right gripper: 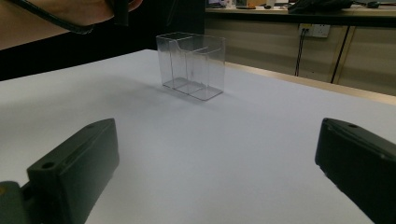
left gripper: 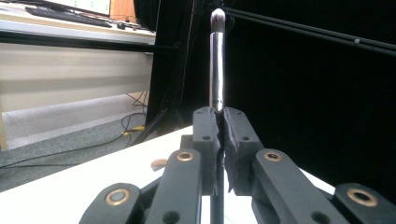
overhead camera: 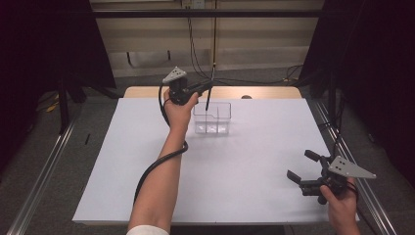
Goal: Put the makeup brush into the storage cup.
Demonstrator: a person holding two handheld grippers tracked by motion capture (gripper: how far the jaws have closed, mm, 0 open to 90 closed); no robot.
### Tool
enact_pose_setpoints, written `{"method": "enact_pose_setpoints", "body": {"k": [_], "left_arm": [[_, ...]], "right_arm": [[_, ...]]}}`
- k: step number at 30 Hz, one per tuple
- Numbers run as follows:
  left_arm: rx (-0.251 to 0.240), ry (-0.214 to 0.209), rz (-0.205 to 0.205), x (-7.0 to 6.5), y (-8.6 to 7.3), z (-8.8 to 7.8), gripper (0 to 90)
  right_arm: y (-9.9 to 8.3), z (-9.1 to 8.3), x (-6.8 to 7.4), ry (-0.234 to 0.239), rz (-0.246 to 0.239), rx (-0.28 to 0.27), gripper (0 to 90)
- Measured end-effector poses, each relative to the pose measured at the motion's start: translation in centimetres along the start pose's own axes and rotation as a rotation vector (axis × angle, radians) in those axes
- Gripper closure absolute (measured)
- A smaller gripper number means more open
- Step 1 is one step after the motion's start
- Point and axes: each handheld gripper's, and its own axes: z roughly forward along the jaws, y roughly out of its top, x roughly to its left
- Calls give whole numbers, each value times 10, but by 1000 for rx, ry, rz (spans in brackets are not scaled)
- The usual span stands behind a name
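Broad white-topped counter [overhead camera: 244,186] with a bare wooden strip along its far edge, flanked by dark curtains and grey floor. Toward the far edge, slightly left of the middle, a clear plastic rectangular organiser box [overhead camera: 212,118] with inner dividers, standing upright on the white surface; seen also from the right gripper view [right gripper: 192,64], low and across the counter, its compartments looking bare. Above the box's far left corner, the left hand-held gripper [overhead camera: 205,89], borne by a bare forearm reaching in from the near edge, a black cable looping beside it. Jaws of it shut tight on a slim makeup brush with a shiny metal ferrule and a dark handle [left gripper: 216,70], soft bristle tip pointing up and away in the left gripper view, handle running down between the pads (in the high view the dark handle hangs toward the box's left side; touching the box or not cannot be told). Near the right end of the near edge, the right hand-held gripper [overhead camera: 299,167], jaws spread wide, nothing between them, hovering low over bare white surface, well apart from the box.
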Motion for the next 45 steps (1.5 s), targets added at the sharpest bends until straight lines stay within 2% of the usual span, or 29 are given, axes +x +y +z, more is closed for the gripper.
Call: {"method": "enact_pose_setpoints", "body": {"k": [4, 9, 28, 45], "left_arm": [[5, 6, 1, 0, -1, 3, 842], [-16, 8, -13, 0, -2, 6, 841], [-33, 32, -23, 1, -5, 14, 841], [-21, 39, -10, 0, -10, 20, 841]], "right_arm": [[0, 0, 0, 2, -2, -1, 0], [0, -1, -1, -1, 1, -2, 0], [-1, -1, -2, 0, 3, -1, 0], [-2, 0, -2, 2, 2, 2, 0]]}}
